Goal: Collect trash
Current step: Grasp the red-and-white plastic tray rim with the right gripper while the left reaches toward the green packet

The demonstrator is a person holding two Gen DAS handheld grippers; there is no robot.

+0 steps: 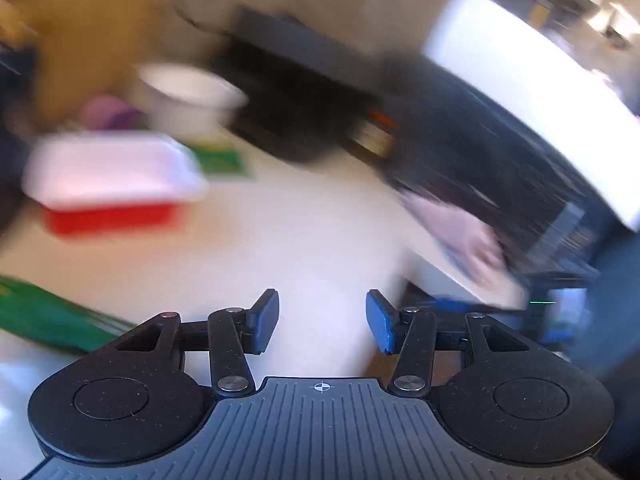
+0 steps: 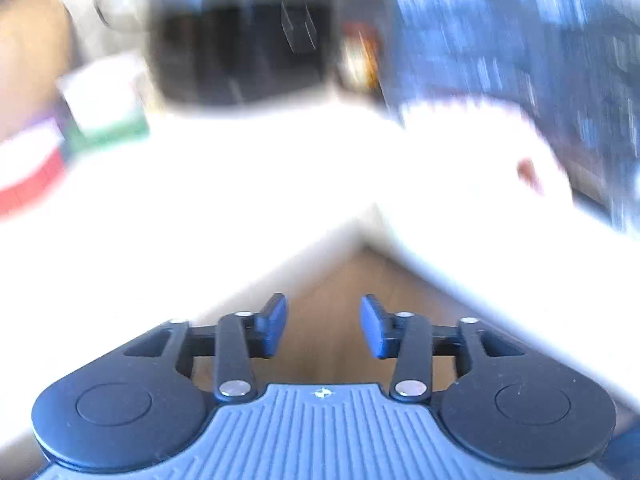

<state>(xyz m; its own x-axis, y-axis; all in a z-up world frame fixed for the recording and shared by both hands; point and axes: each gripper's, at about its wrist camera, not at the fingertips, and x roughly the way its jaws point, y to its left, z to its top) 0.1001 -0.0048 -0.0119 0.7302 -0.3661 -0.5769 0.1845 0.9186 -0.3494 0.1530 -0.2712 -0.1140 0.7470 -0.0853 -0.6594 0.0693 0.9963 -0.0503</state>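
Both views are heavily blurred. My left gripper (image 1: 322, 320) stands open above a white table (image 1: 304, 240), nothing between its blue pads. A red box with a white lid (image 1: 112, 184) and a white tub (image 1: 192, 100) sit at the table's far left, with a green packet (image 1: 222, 160) beside them. A green flat thing (image 1: 44, 312) lies at the near left edge. My right gripper (image 2: 324, 326) is open and empty, over the table's near corner (image 2: 360, 236) with brown floor (image 2: 332, 304) below it. The red box (image 2: 28, 172) and a white-green box (image 2: 104, 104) show at far left.
A dark block (image 1: 296, 92) stands at the table's far side, also seen as a dark block (image 2: 240, 48) from the right. A person's dark patterned sleeve (image 1: 500, 160) and hand (image 1: 472, 240) reach in at right. A small orange item (image 2: 360, 60) sits beside the dark block.
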